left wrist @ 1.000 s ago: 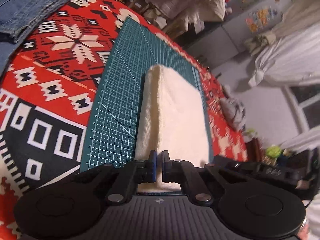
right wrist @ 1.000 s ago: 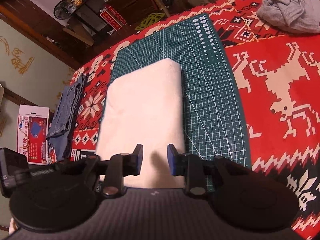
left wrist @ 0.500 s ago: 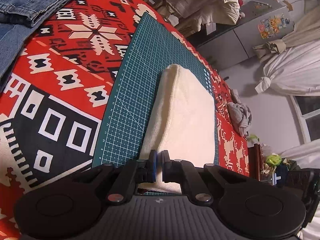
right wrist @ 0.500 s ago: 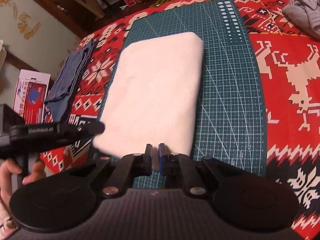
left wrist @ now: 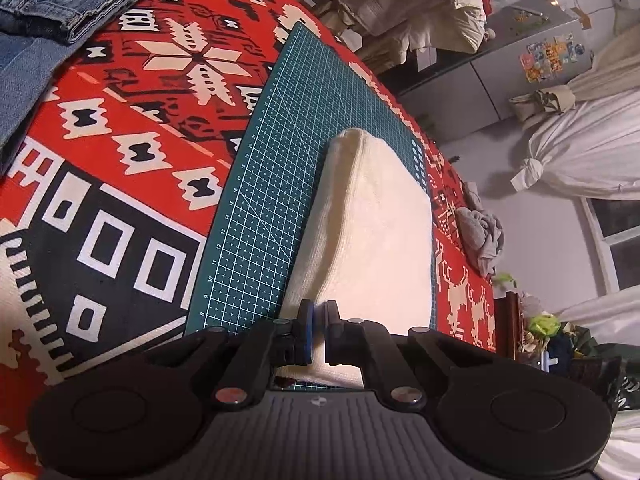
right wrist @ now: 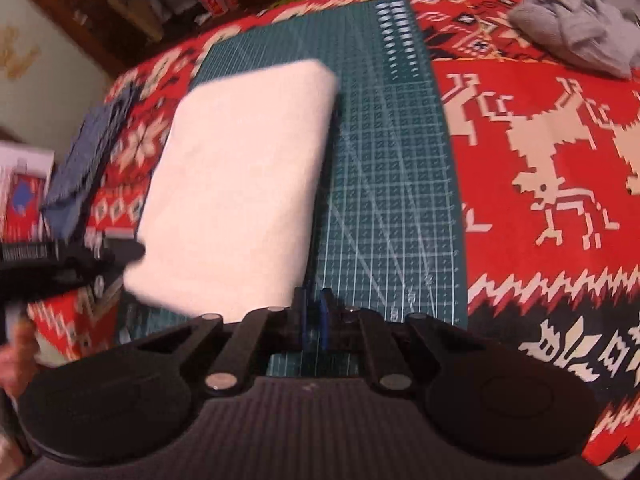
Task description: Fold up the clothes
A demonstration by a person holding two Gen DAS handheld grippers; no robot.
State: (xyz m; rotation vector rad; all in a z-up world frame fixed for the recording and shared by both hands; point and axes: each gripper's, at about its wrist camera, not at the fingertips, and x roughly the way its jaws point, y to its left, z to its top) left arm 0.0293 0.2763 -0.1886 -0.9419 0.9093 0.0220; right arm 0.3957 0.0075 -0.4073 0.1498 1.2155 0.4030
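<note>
Right tool (right wrist: 313, 320) slid beside folded garment (right wrist: 240, 184).

Folded garment (left wrist: 372, 240) lies on mat (left wrist: 280, 160), jeans (left wrist: 60, 4) left.

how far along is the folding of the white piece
Mostly done: the white garment lies as a compact folded rectangle on the green cutting mat. In hand: the left tongs grip its near edge; the right tongs are shut beside it, over the mat. Left: a crumpled grey garment waits unfolded.

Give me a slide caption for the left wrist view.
Left gripper pinching folded cream garment on green cutting mat.
</note>
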